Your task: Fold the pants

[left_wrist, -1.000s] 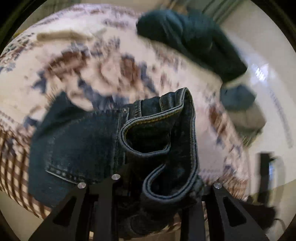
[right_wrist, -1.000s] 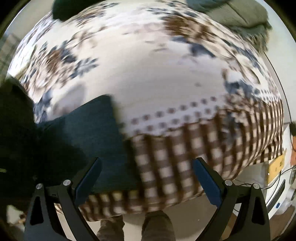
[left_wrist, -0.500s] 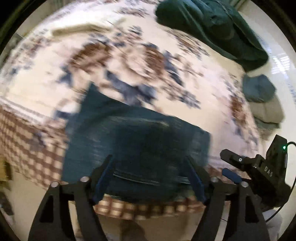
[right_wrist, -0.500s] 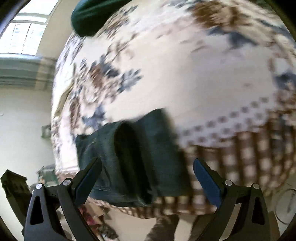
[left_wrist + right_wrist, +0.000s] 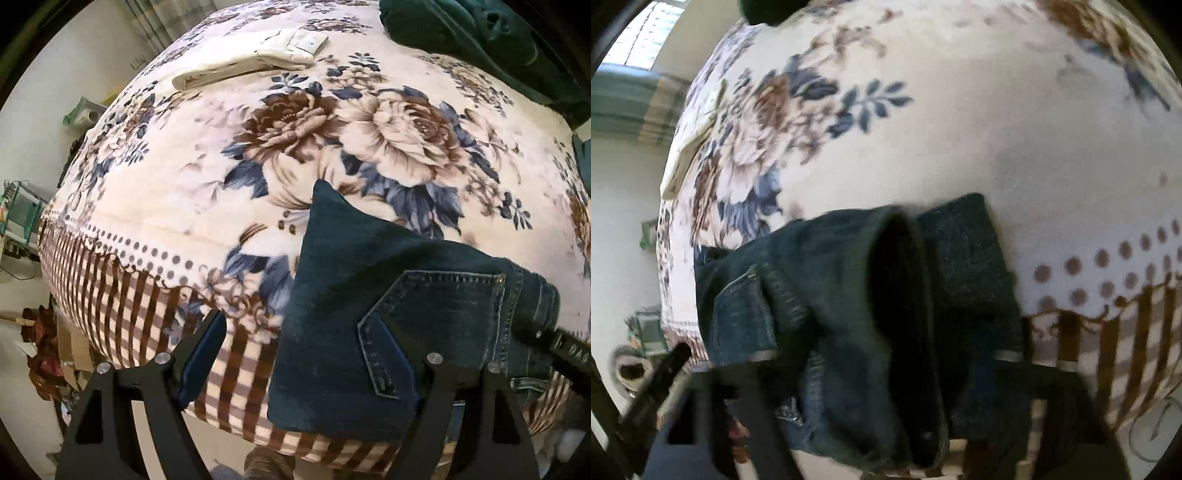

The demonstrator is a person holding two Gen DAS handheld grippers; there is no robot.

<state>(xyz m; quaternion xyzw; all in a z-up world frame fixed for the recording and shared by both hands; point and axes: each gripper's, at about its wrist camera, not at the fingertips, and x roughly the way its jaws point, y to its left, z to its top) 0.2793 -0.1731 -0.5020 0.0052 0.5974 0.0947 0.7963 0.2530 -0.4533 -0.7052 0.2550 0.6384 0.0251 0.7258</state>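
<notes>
- The left gripper (image 5: 306,354) has its jaws wide apart. Its right finger (image 5: 391,354) sits over the jeans (image 5: 369,295) and its left finger sits over the checked edge of the blanket (image 5: 155,192). Nothing is pinched between them.
- The right gripper (image 5: 886,373) is blurry. Its jaws are closing, and the rolled waist end of the jeans (image 5: 857,295) lies between them. I cannot tell if the pads press on the cloth yet.
- The jeans lie folded at the near edge of the bed, partly over the brown and white checks.
- Only the left view shows the flat back pocket (image 5: 432,325) with its pale stitched edge, and one pointed corner of denim sticking up toward the big flowers.
- Only the right view shows the open waist, a dark tube-like hole with thick hems around it.
- The denim is dark blue and looks stiff. The blanket looks soft and fuzzy, cream with brown and blue roses, a row of dots, then checks.
- Farther off, the left view shows a folded cream garment (image 5: 251,59) lying flat and a lumpy dark green cloth (image 5: 480,40) at the far corner.
- The right view shows a window (image 5: 639,40) and a wall.
</notes>
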